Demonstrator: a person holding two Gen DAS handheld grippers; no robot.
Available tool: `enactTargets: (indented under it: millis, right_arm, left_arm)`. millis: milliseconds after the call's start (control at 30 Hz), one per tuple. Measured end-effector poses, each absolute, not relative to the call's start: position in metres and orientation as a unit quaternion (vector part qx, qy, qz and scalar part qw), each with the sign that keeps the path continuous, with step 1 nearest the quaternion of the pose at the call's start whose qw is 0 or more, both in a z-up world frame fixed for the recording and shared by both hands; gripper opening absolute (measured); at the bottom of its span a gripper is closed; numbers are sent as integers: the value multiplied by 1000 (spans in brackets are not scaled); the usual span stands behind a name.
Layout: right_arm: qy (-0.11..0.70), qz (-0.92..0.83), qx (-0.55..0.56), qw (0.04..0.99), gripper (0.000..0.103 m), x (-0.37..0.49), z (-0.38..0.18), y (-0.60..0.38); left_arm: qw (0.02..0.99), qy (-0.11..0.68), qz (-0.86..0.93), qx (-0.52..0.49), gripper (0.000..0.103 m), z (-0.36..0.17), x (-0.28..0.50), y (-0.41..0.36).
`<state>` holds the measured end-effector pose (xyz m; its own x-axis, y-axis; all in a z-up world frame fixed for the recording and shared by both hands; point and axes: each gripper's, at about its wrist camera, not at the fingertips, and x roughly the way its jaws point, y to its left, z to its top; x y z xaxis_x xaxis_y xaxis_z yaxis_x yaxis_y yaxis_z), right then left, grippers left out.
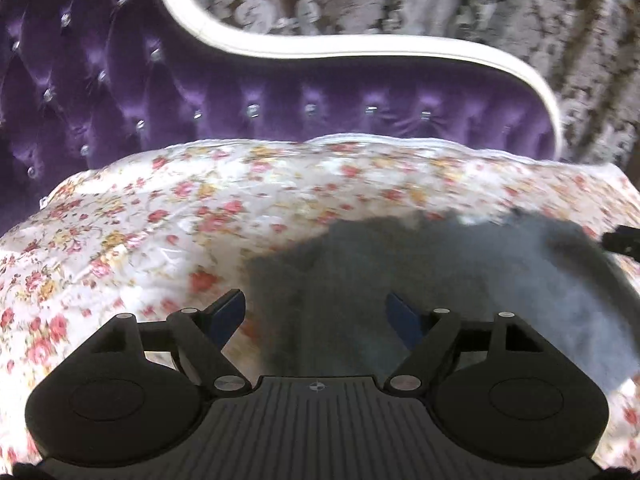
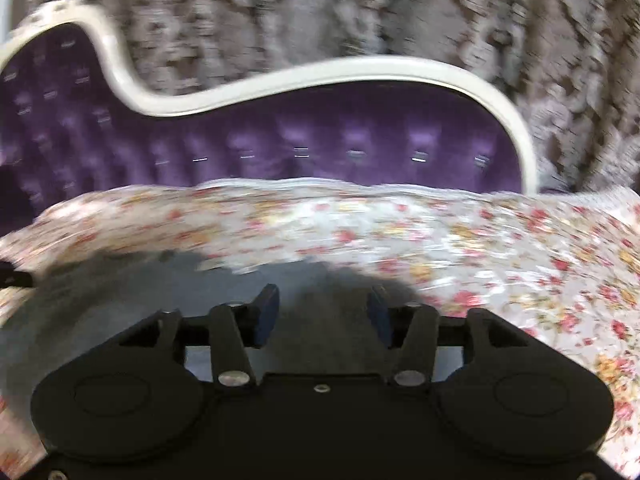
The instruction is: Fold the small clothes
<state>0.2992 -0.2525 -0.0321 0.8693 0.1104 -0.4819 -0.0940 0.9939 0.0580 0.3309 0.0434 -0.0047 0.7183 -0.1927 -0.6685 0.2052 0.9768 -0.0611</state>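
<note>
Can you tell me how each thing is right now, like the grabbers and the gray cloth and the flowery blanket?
left gripper: open, holding nothing, over the gray cloth.
right gripper: open, holding nothing, over the gray cloth.
gray cloth: lying spread on the blanket, too blurry to tell if it is folded.
flowery blanket: spread out, a bit wrinkled.
purple sofa back: upright behind the blanket.

Both the left gripper (image 1: 316,312) and the right gripper (image 2: 323,312) are matte black, each with two rounded housings bearing a faint circle, angled link bars pinned by silver screws, blue-faced fingers (image 1: 228,314), and the left's ribbed centre plate carries a small crosshair mark.
</note>
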Motion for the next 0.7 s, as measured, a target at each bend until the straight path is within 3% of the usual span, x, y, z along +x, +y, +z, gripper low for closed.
enactTargets:
  millis: [267,367,533,700]
  right_arm:
    - [289,86,-50,952,63,277,-59,-206]
    - [311,52,-60,947,63,278,-75,-217]
    - [312,37,-21,949,67,272,-73,-241]
    - [292,56,72,952,72,254,-62,-267]
  left_arm:
    - [915,378,-126,60,77,-30,300,12]
    - [914,382,-110,83,85,-44,296,17]
    - [902,419,-104,5,96,-51,305,36]
    - [905,415,-98,-9,98,-55,302,37]
